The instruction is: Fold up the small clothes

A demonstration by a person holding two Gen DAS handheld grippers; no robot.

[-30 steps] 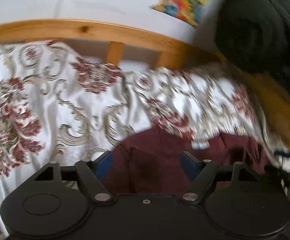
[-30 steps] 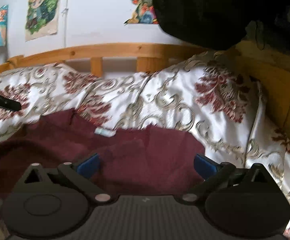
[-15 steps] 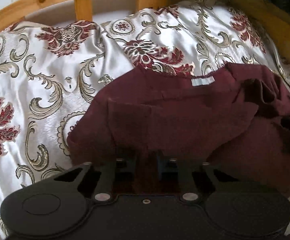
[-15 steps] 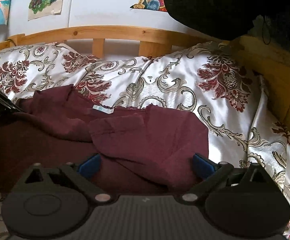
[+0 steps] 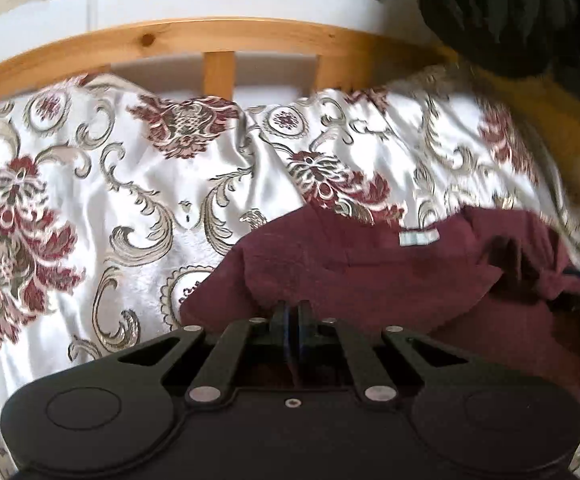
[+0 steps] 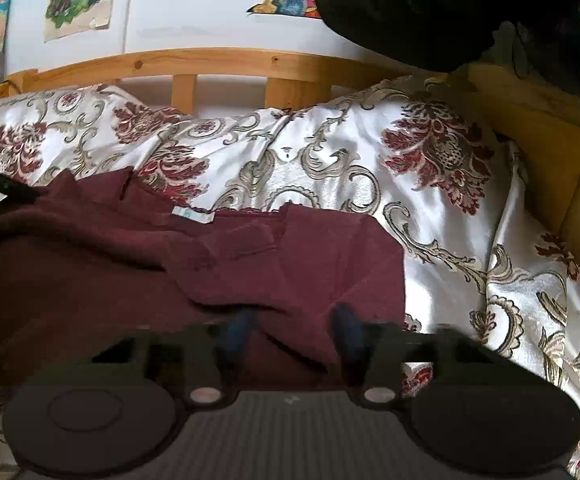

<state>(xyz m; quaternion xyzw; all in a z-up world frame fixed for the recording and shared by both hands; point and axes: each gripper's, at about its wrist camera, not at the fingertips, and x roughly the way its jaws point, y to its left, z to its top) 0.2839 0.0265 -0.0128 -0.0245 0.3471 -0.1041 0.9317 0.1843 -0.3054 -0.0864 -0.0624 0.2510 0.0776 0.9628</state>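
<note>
The white satin bedspread with red and gold flowers [image 5: 138, 200] carries the rumpled maroon knit garment [image 6: 298, 264], spread below the pine headboard [image 5: 218, 36]. My left gripper [image 5: 292, 332], wide a second ago, has pinched tight on the garment's near edge; my right gripper [image 6: 294, 332] is narrowing, blurred, cloth between its fingers, not yet gripped. So I judge a fold is starting. Only the right view shows the garment's far right corner lying flat.

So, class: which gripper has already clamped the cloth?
The left gripper: shut on the maroon cloth. The right gripper has a gap.
</note>
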